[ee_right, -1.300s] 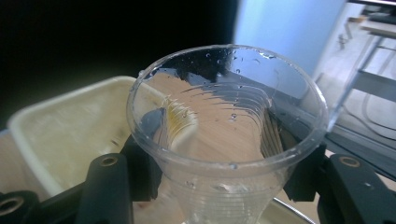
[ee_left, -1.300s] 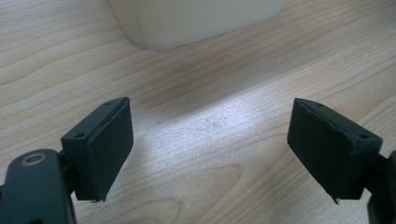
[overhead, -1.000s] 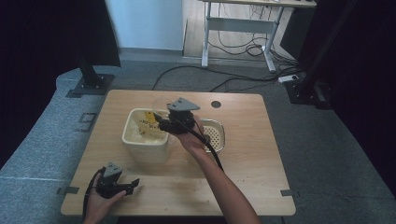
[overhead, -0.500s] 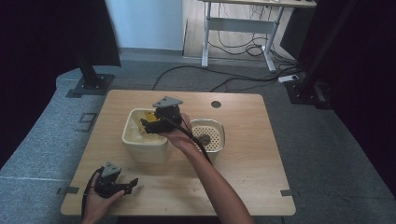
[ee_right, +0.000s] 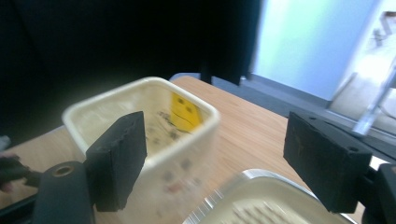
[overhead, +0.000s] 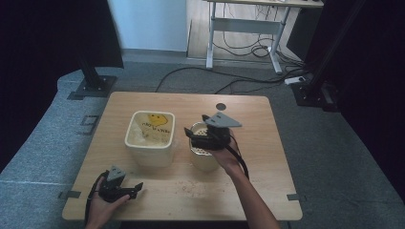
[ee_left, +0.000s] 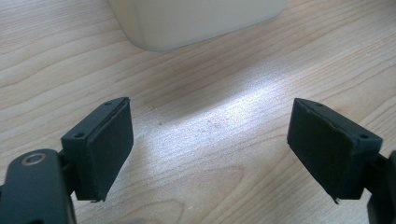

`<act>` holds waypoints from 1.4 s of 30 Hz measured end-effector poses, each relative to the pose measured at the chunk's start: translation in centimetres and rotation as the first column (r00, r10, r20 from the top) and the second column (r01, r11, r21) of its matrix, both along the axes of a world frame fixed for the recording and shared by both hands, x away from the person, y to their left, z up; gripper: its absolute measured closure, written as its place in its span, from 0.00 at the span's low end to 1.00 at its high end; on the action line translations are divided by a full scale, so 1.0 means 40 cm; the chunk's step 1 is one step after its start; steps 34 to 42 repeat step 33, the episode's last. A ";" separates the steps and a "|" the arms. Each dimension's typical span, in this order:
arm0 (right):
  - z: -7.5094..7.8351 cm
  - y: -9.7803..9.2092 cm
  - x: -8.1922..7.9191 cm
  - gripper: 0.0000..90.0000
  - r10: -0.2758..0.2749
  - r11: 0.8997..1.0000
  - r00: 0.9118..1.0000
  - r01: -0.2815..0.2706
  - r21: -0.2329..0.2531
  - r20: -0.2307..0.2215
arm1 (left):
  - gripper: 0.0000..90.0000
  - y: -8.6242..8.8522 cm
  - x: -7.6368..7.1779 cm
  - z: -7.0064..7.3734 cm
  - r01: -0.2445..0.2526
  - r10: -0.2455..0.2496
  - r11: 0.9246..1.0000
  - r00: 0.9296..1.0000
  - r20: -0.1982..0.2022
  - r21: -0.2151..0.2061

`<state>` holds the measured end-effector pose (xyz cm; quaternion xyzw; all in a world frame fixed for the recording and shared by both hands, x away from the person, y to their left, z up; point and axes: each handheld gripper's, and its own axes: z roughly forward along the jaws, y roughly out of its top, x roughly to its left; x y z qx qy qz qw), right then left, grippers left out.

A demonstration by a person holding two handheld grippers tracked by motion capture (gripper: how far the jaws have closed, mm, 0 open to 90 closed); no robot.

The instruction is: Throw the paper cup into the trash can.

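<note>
A cream square bin (overhead: 148, 143) stands left of the table's middle, with a yellow printed wrapper (overhead: 156, 119) inside it. Beside it on the right is a round cream container (overhead: 204, 160) with a perforated top. My right gripper (overhead: 190, 136) hovers open over that round container, jaws pointing left toward the bin. In the right gripper view the gripper (ee_right: 219, 140) holds nothing; the bin (ee_right: 173, 163), the wrapper (ee_right: 187, 109) and the round container's rim (ee_right: 261, 186) lie ahead. My left gripper (overhead: 136, 188) rests open near the front left edge, empty (ee_left: 210, 135).
The wooden table (overhead: 248, 186) is bare at the front and right, with a dark round hole (overhead: 220, 106) near its far edge. The bin's base (ee_left: 196, 18) stands just ahead of the left gripper. Stands and cables lie on the floor beyond.
My right gripper went from above the bin to the right and nearer, over the round container. The left gripper stayed put.
</note>
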<state>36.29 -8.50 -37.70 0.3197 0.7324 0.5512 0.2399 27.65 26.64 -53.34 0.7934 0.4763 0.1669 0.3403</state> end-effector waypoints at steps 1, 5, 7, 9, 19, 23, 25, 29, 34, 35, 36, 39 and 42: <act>-0.006 -0.023 -0.008 0.24 -0.009 1.000 1.000 0.009 0.003 0.002 | 0.16 -0.002 0.000 -0.001 -0.001 0.001 1.000 1.000 0.001 0.000; -0.046 -0.143 -0.051 0.24 -0.076 0.997 0.997 0.076 0.033 0.000 | 0.16 -0.005 -0.002 -0.002 0.002 -0.002 1.000 1.000 -0.002 0.008; -0.053 -0.162 -0.059 0.24 -0.087 0.995 0.996 0.087 0.040 -0.002 | 0.16 -0.005 -0.001 -0.004 0.001 -0.001 1.000 1.000 -0.002 0.011; -0.073 -0.216 -0.083 0.24 -0.117 0.991 0.993 0.117 0.058 -0.002 | 0.16 -0.005 0.000 -0.005 -0.002 0.002 1.000 1.000 -0.002 0.014; -0.207 -0.340 -0.156 0.25 -0.209 0.977 0.976 0.212 0.036 -0.059 | 0.16 -0.013 0.003 -0.006 -0.008 0.008 1.000 1.000 0.002 0.017; -0.271 -0.352 -0.162 0.25 -0.221 0.975 0.969 0.222 0.002 -0.109 | 0.16 -0.011 0.011 -0.009 -0.011 0.011 1.000 1.000 0.000 0.027; -0.281 -0.355 -0.161 0.25 -0.225 0.974 0.967 0.226 -0.001 -0.117 | 0.16 -0.010 0.012 -0.010 -0.017 0.017 0.999 1.000 -0.002 0.029; -0.312 -0.364 -0.155 0.25 -0.243 0.970 0.960 0.243 -0.011 -0.142 | 0.16 -0.017 0.013 -0.014 -0.017 0.017 0.999 1.000 -0.002 0.041; -0.336 -0.371 -0.146 0.25 -0.258 0.966 0.951 0.256 -0.035 -0.170 | 0.16 -0.020 0.020 -0.016 -0.020 0.020 0.999 1.000 -0.002 0.046; -0.336 -0.371 -0.146 0.25 -0.258 0.966 0.951 0.256 -0.035 -0.170 | 0.16 -0.020 0.020 -0.016 -0.020 0.020 0.999 1.000 -0.002 0.046; -0.336 -0.371 -0.146 0.25 -0.258 0.966 0.951 0.256 -0.035 -0.170 | 0.16 -0.020 0.020 -0.016 -0.020 0.020 0.999 1.000 -0.002 0.046; -0.336 -0.371 -0.146 0.25 -0.258 0.966 0.951 0.256 -0.035 -0.170 | 0.16 -0.020 0.020 -0.016 -0.020 0.020 0.999 1.000 -0.002 0.046; -0.336 -0.371 -0.146 0.25 -0.258 0.966 0.951 0.256 -0.035 -0.170 | 0.16 -0.020 0.020 -0.016 -0.020 0.020 0.999 1.000 -0.002 0.046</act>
